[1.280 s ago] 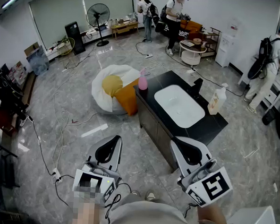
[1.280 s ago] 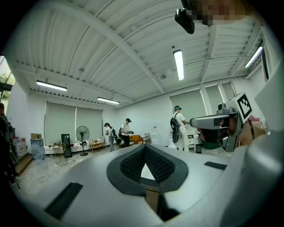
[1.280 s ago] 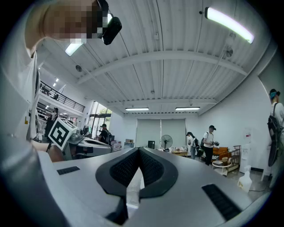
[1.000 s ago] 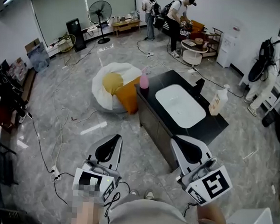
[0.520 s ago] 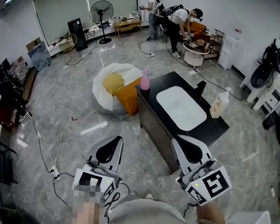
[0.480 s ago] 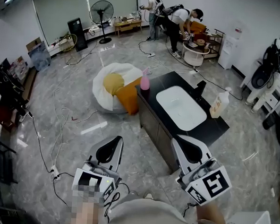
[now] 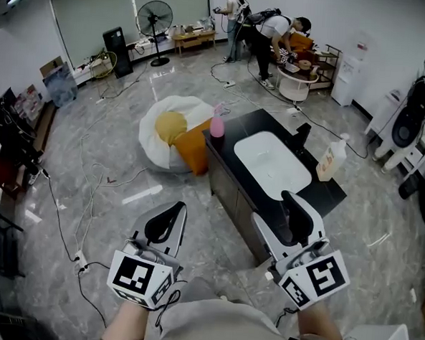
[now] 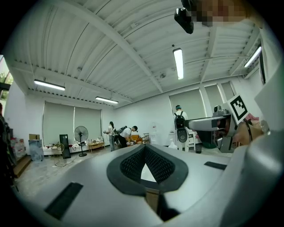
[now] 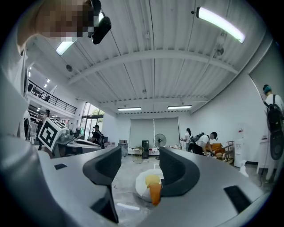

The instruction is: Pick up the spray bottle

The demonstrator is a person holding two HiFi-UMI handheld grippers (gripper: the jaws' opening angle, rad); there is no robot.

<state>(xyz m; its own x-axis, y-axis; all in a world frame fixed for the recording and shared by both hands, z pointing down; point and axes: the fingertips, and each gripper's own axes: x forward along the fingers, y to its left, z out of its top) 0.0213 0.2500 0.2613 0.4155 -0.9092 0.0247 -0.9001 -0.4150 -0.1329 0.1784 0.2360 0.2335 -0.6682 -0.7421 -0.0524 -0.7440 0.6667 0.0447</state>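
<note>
Right gripper (image 7: 281, 206) jaws just opened wide, empty; left gripper (image 7: 175, 210) closed. Advise level approach, straddling pink spray bottle (image 7: 217, 121)

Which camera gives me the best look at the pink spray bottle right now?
The head view: the pink spray bottle stands upright, fully visible, on the picture-left corner of the black counter, beside the white sink. Neither the left gripper view nor the right gripper view shows it.
</note>
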